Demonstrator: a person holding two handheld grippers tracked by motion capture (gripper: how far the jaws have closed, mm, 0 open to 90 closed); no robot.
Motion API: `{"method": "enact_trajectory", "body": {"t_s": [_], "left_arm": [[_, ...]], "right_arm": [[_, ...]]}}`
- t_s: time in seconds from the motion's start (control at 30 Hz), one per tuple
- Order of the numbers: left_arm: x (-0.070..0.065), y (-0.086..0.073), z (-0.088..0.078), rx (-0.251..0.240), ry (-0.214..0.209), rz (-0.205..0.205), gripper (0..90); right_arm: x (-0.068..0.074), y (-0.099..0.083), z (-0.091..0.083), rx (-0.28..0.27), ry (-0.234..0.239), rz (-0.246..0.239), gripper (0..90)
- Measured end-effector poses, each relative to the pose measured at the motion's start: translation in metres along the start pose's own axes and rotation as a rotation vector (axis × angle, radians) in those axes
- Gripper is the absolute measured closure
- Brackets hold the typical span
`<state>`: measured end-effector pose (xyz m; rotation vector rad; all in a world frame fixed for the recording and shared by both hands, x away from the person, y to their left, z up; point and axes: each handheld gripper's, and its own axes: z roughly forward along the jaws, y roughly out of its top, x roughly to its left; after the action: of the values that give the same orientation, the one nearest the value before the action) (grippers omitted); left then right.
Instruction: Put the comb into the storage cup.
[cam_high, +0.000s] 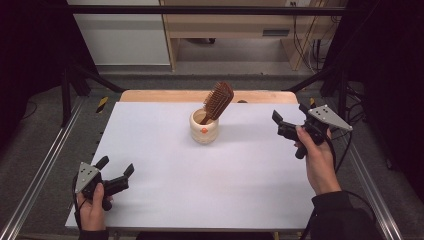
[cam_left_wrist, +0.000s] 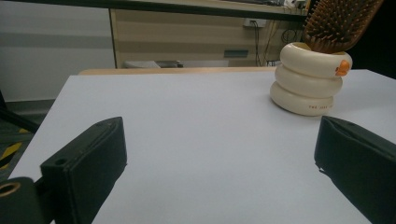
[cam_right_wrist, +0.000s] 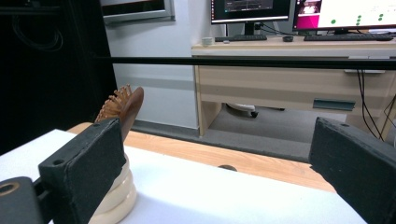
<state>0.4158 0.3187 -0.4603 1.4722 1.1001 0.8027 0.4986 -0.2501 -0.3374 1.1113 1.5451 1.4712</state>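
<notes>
A cream ringed holder (cam_high: 204, 127) with an orange mark stands at the middle back of the white table (cam_high: 165, 200). A brown wooden hairbrush (cam_high: 218, 100) stands in it, bristle head up, leaning right. My left gripper (cam_high: 116, 166) rests open and empty at the front left corner. My right gripper (cam_high: 290, 113) is held open and empty above the table's right side, right of the holder. The left gripper (cam_left_wrist: 219, 128) view has the holder (cam_left_wrist: 308, 79) and brush (cam_left_wrist: 338, 21) ahead at the right. In the right gripper (cam_right_wrist: 218, 130) view the holder (cam_right_wrist: 119, 198) and brush (cam_right_wrist: 125, 106) sit partly behind the left jaw.
A wooden strip (cam_high: 200, 96) borders the table's far edge. Metal rails (cam_high: 42, 175) run along both sides, and a black frame bar (cam_right_wrist: 261, 61) crosses behind. A desk (cam_right_wrist: 299, 79) with monitors stands beyond the table.
</notes>
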Motion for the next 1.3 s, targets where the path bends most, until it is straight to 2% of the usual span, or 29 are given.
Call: {"method": "enact_trajectory", "body": {"t_s": [0.47,0.8,1.3], "left_arm": [[-0.001,0.000,0.001,0.007,-0.002,0.007,2.3],[0.000,0.000,0.000,0.005,0.001,0.001,2.3],[-0.006,0.000,-0.004,0.014,-0.020,0.018,2.2]], "right_arm": [[0.000,-0.007,-0.014,0.017,0.000,-0.026,5.2],[0.001,-0.010,-0.021,-0.008,0.005,-0.056,5.4],[-0.009,-0.024,-0.035,0.001,0.007,-0.031,4.2]]}}
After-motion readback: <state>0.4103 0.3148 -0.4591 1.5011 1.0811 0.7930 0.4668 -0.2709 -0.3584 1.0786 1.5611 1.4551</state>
